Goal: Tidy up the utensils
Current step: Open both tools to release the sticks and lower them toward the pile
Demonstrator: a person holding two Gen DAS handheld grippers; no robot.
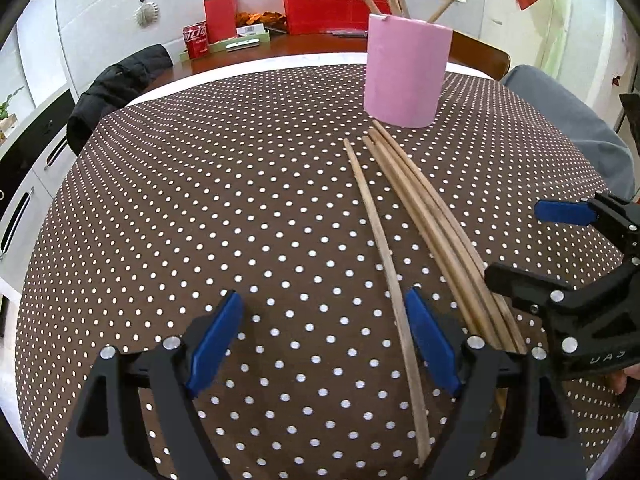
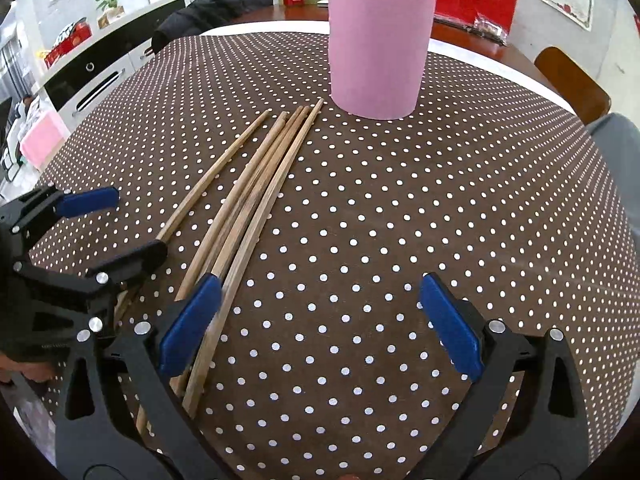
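Five long, thin wooden chopsticks (image 2: 256,196) lie flat on the brown tablecloth with white polka dots (image 2: 400,220). Their long axes run away from me, the far tips pointing toward the tall pink cylindrical holder (image 2: 380,48), which stands upright just beyond them with more wooden sticks inside. Four chopsticks lie bunched together, touching; the fifth wooden chopstick (image 1: 384,256) lies alone just beside the bundle.

My left gripper (image 1: 324,344) is spread wide and holds nothing. The lone chopstick passes between its blue-padded fingers (image 1: 216,340), close against the right one — whether it touches I cannot tell. The bundle lies outside that finger.

My right gripper (image 2: 320,320) is also spread wide and empty. The bundle runs beneath its left blue finger (image 2: 192,320), with only cloth between the fingers.
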